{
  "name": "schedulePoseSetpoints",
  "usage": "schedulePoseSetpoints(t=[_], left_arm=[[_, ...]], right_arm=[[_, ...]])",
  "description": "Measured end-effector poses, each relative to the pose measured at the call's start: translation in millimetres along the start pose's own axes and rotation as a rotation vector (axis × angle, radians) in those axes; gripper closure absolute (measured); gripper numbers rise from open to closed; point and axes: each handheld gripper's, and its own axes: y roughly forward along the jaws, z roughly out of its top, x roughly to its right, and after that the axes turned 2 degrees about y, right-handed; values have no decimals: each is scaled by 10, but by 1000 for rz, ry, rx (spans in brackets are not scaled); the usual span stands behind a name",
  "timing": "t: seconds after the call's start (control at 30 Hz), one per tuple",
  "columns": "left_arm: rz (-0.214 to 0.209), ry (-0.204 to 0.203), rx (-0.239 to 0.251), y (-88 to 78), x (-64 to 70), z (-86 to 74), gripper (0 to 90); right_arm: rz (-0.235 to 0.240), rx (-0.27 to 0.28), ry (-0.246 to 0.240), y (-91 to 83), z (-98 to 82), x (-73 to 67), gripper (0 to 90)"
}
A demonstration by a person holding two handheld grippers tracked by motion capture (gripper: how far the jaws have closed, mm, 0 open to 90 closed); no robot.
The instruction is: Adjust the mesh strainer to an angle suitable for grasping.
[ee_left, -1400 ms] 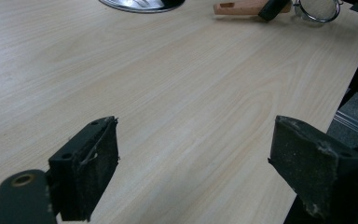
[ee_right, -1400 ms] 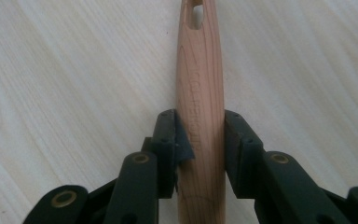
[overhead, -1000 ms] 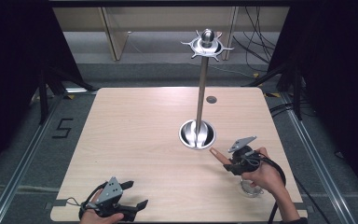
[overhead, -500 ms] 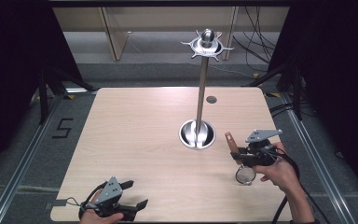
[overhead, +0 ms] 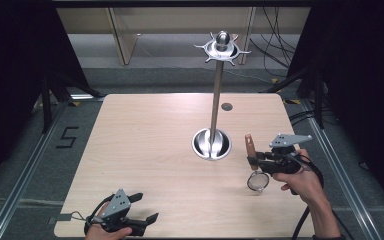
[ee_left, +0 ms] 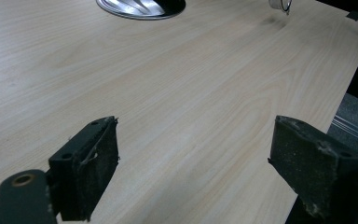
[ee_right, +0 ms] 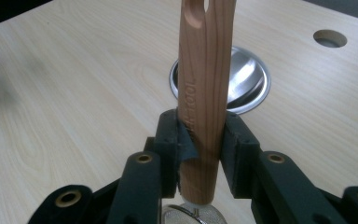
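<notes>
So the right gripper (overhead: 254, 161) was at about 4 o'clock from the middle of the table (overhead: 145, 145), jaws clamped tight on the wooden handle (overhead: 250, 145) of a small mesh strainer (overhead: 257, 181). In the right gripper view you could see both pads squeezing the wooden handle (ee_right: 204, 93) from either side, with some lettering running down the wood and a slot cut through its far end. The handle stood nearly upright, its slotted end up, and the round mesh head hung at the bottom end, up off the tabletop with a faint shadow under it. It hung just at 4 o'clock of the stand's steel base dish (overhead: 211, 144), close by but not touching.

That stand was a tall metal pole (overhead: 216, 95) rising from the dish, topped with a spiky ring and a ball (overhead: 223, 44). A small round hole (overhead: 226, 106) sat in the table at 1 o'clock from the dish.

The left gripper (overhead: 142, 220) was down at 7 o'clock by the near edge, jaws wide apart with nothing between them, just bare wood showing in the left gripper view.
</notes>
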Motion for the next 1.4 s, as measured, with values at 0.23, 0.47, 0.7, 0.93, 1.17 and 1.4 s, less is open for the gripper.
schedulePoseSetpoints(t=[0.23,0.47,0.7,0.93,1.17,1.4], left_arm=[[0,-35,10,17,14,-5,148],[-4,-19,6,13,5,-7,148],[-5,-34,9,17,13,-10,148],[-5,-33,3,15,7,-13,148],[-10,-12,3,5,-14,-7,148],[-10,-24,11,15,1,-9,148]], right_arm=[[7,57,-30,-50,102,19,713],[22,110,-18,-94,224,13,713],[41,155,-19,-116,399,-59,713],[67,203,-36,-97,561,-80,713],[82,261,-48,-189,821,-105,713],[94,291,-93,-284,1102,-185,713]])
